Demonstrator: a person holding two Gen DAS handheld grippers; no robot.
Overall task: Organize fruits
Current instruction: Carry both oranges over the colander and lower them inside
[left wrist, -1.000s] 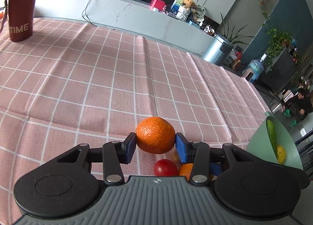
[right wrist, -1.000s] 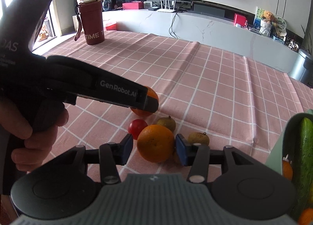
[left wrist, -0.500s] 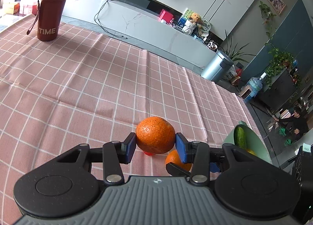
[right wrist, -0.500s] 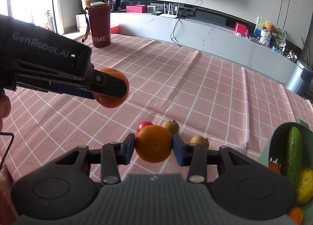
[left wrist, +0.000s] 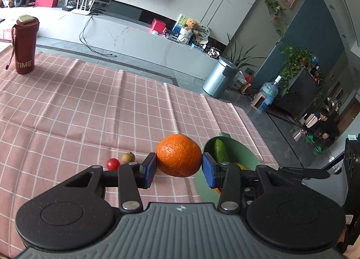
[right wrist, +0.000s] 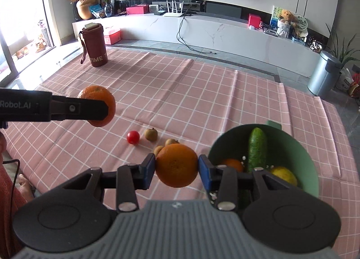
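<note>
Above the pink cloth, both claws had risen, the left gripper [left wrist: 179, 166] and right gripper [right wrist: 176, 167] each clamped on 1 orange [left wrist: 178, 155], nearing the green bowl [right wrist: 301, 146] at right.

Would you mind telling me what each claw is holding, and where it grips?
Left claw pinches the mandarin at its opposite sides; right claw holds the orange likewise.

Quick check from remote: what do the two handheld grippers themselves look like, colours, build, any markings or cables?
Both match: the left gripper and right gripper have a ribbed grey body, matte black linkage arms with silver rivets and round black discs, ending in blue pads. From the right wrist view, the left one's black side carries white lettering "Robot.AI", cut off by the frame edge. A thin black cable hangs nearby.
</note>
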